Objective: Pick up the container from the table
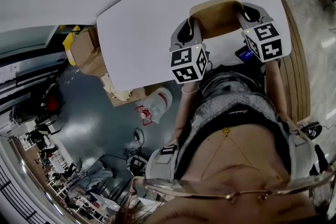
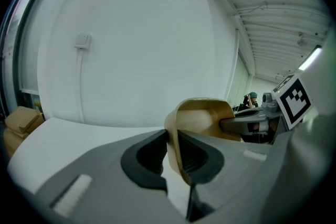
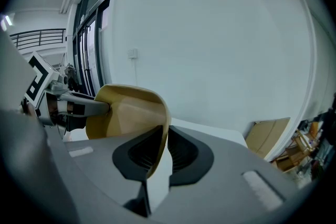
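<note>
Over the table point(image 1: 142, 34), the container point(image 1: 218, 21) is tan, thin-walled.

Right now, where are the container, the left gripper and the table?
container point(image 1: 219, 22), head view, its tan middle.
left gripper point(image 2: 172, 140), left gripper view, between its fingertips.
table point(image 1: 142, 34), head view, bare white top.

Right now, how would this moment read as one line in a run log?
left gripper: shut on container rim | right gripper: shut on opposite rim | table: beneath
</note>
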The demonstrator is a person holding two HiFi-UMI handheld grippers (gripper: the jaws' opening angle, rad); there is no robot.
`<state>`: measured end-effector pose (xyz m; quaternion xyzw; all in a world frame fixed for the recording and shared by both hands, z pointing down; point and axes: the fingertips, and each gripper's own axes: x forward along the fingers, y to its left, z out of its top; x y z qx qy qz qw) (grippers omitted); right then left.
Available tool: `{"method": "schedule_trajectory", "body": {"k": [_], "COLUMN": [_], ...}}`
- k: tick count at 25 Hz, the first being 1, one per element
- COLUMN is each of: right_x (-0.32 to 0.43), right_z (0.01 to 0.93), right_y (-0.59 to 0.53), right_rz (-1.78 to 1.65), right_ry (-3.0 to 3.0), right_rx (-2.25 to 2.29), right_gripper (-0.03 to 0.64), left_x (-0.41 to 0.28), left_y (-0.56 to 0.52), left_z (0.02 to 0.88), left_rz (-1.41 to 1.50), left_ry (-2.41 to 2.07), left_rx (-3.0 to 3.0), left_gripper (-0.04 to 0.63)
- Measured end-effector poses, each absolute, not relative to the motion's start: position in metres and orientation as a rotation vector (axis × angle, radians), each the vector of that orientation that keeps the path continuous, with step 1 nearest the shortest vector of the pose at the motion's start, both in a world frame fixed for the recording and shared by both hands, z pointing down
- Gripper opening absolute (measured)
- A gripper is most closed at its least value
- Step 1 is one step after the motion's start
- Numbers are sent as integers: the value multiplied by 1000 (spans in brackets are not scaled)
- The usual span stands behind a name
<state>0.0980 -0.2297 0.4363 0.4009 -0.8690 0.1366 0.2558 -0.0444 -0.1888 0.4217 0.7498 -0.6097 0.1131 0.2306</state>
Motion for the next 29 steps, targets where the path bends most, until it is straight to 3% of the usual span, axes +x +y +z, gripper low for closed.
{"method": "schedule_trajectory", "body": {"k": [29], "right_x": [100], "right_z": [437], "right_y": [-233], "right_rz": [369], "right_ry": [-2353], "right_rx": [1092], "right_gripper": [47], "left_x": [-42], "left_y": [-190], "left_z": [426], "left_rz": [319], "left_ry": [-1659], "left_rx": [2058], "left_gripper": [40]}}
